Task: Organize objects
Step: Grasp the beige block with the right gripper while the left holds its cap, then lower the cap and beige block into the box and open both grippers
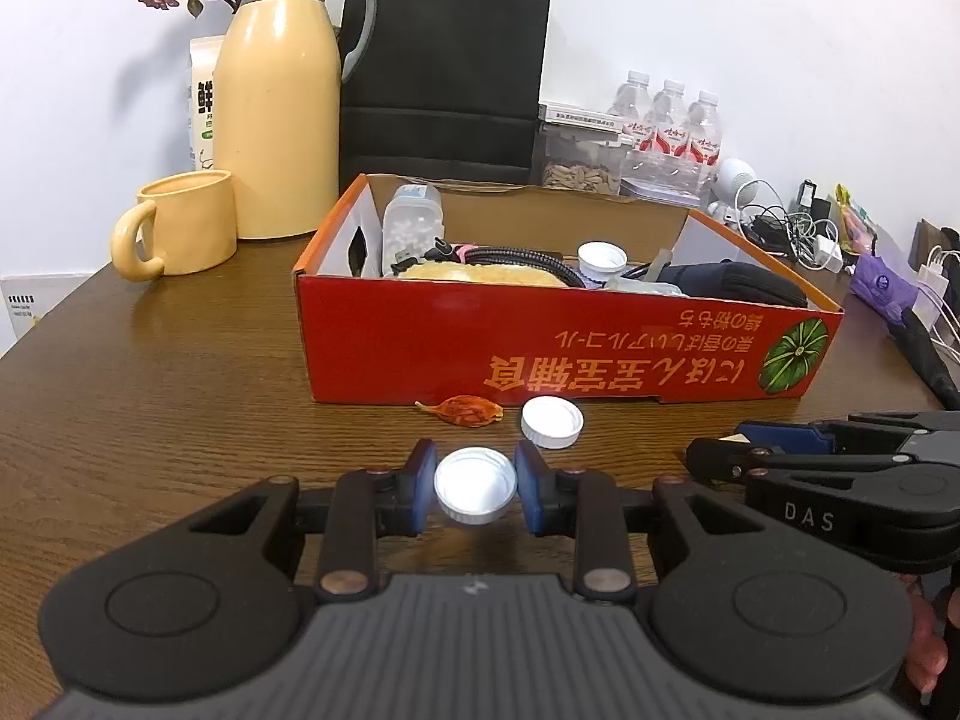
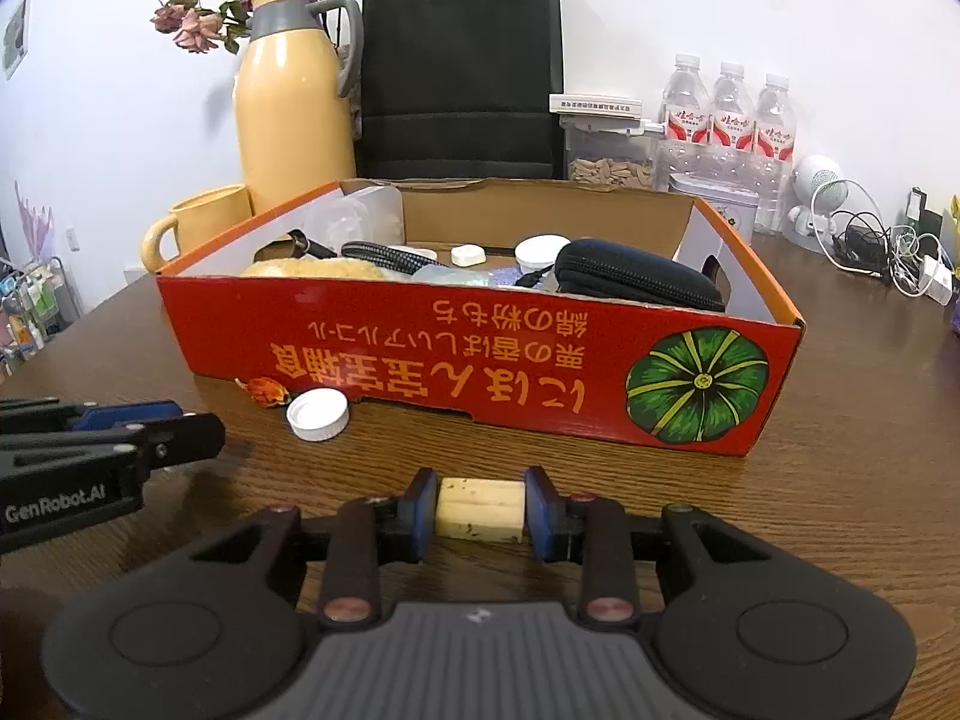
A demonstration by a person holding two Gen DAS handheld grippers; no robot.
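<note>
Two grips are on at once. My left gripper (image 1: 475,487) is clamped on a white bottle cap (image 1: 475,485), open side up, blue pads pressing its rim from either side just above the wooden table (image 1: 150,396). Ahead of it and slightly right, a second white cap (image 1: 552,422) lies flat on the table, with a dried orange flower bud (image 1: 462,410) just to its left; both sit close in front of the red cardboard box (image 1: 540,354).

My right gripper (image 2: 480,509) grasps a pale cork-like block (image 2: 480,509) lengthwise, a pad against each end. Straight ahead of it stands the same box, already holding a black zip pouch (image 2: 636,276), braided cable (image 2: 384,255) and another white cap (image 2: 543,252). Beyond the box, to the left, I see a yellow thermos (image 2: 294,114) and a matching mug (image 2: 204,222); water bottles (image 2: 729,114) stand far right.
</note>
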